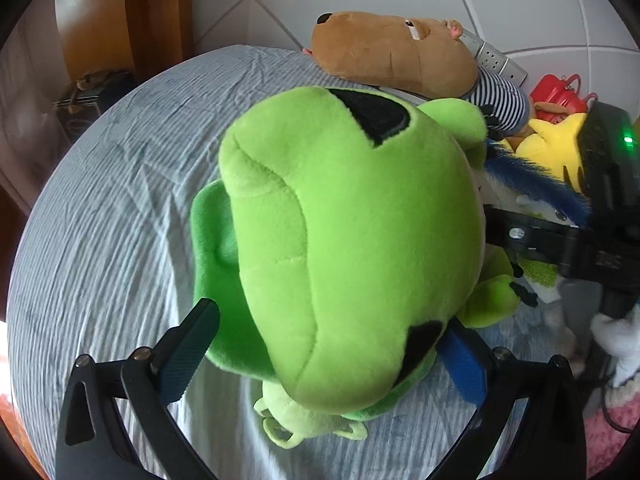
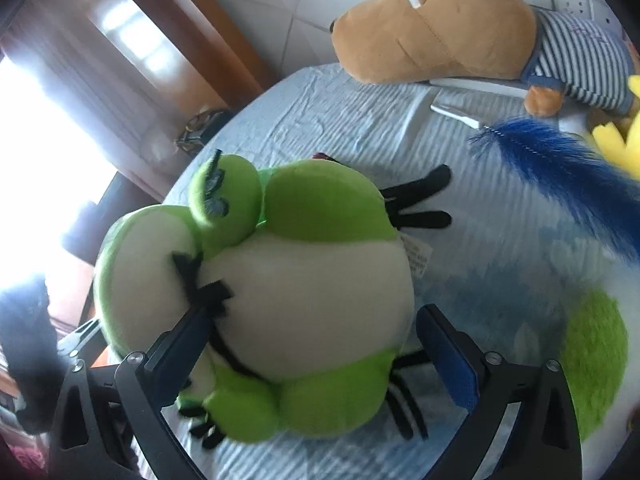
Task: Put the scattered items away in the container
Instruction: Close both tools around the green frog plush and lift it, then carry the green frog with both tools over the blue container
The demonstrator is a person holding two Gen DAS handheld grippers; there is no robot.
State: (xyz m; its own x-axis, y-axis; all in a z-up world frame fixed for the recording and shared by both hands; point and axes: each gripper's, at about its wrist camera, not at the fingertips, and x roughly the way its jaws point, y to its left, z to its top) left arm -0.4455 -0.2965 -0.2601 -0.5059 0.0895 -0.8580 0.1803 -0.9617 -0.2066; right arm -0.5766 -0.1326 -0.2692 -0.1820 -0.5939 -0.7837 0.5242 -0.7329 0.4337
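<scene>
Surface: pale blue striped bedsheet (image 1: 100, 208), wrinkled, with white tiled wall behind; no container can be made out for certain in either view.
Left tool (image 1: 324, 350): fingers spread wide around the green plush frog (image 1: 352, 232); the right pad looks pressed to the toy's side, the left pad stands just clear of it.
Right tool (image 2: 316, 344): also spread wide, its fingers flanking the frog's white belly (image 2: 304, 300); the left finger touches the black stitched mouth, the right finger shows a gap (so no firm pinch yet, as I judge it).
Task thing: frog sits between both tools, low over the sheet; whether it rests on the sheet I cannot tell.
Step in hand: securing the frog from two sides.
Doing it well: squeeze deep into the stuffing, not the dangling black feet (image 2: 420, 200); close both sides evenly before lifting.
Risk: soft body may slip or roll out.
Farther off: blue feathery piece (image 2: 560, 168), yellow plush (image 1: 556, 148), brown plush dog (image 1: 396, 52) in a striped shirt by the wall.
</scene>
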